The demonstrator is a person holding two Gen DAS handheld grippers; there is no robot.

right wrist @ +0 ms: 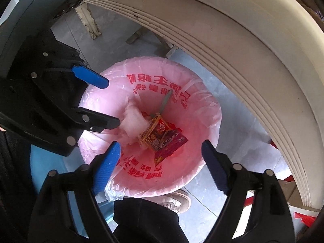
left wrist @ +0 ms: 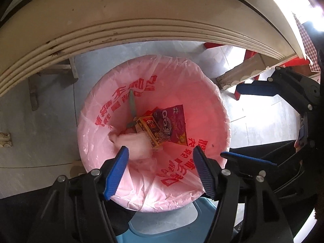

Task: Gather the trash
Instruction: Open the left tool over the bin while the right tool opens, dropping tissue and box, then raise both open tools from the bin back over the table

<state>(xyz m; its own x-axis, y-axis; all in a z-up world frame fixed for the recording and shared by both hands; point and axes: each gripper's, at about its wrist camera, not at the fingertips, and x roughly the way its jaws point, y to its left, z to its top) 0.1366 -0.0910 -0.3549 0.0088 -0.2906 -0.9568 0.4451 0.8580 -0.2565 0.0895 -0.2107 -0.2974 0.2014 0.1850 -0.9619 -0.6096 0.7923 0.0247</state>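
Pink-lined bin (left wrist: 97,121) holds four trash pieces.

Grey tiled floor (left wrist: 50,133) under a cream table edge (left wrist: 141,26), sunlit at right

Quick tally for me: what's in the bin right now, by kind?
Crumpled tissue: 1
Yellow-red carton: 1
Red snack wrapper: 1
Thin green strip: 1
Total: 4 visible inside the pink bin liner; anything buried underneath can't be seen.
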